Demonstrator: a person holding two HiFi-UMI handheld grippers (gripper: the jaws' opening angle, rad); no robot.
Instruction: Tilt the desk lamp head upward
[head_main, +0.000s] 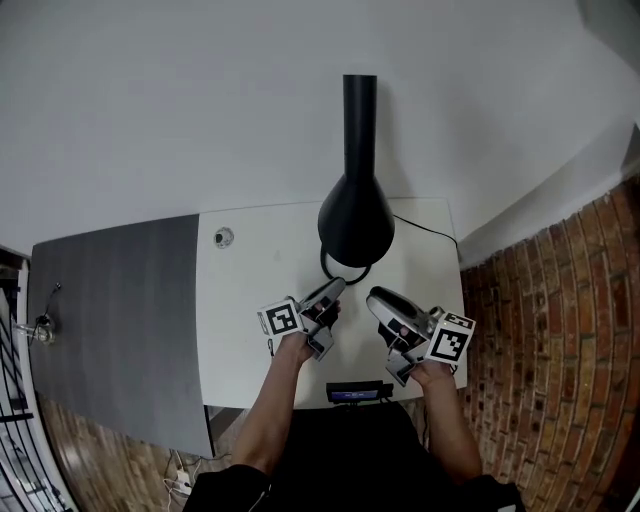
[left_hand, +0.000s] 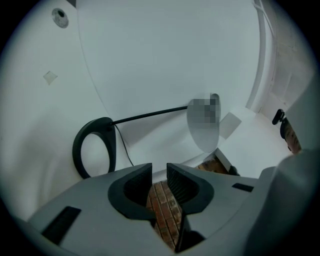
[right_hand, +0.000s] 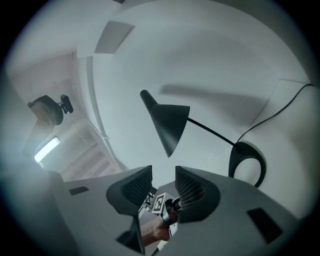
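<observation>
The black desk lamp stands on the white table (head_main: 250, 300); from the head view its cone-shaped head (head_main: 355, 220) hangs over the ring base (head_main: 345, 270). My left gripper (head_main: 333, 289) and right gripper (head_main: 376, 298) sit just in front of the base, both apart from the lamp. In the left gripper view the ring base (left_hand: 92, 147) and thin rod (left_hand: 150, 115) lie ahead of my left gripper (left_hand: 159, 175), whose jaws stand slightly apart around nothing. In the right gripper view the lamp head (right_hand: 167, 122) points downward above my right gripper (right_hand: 163, 182), which is open and empty.
A grey desk surface (head_main: 110, 320) adjoins the white table on the left. A round grommet (head_main: 223, 237) sits in the table's back left corner. The lamp cord (head_main: 425, 228) runs off to the right. A brick wall (head_main: 560, 360) is on the right, and a small dark device (head_main: 358, 392) lies at the front edge.
</observation>
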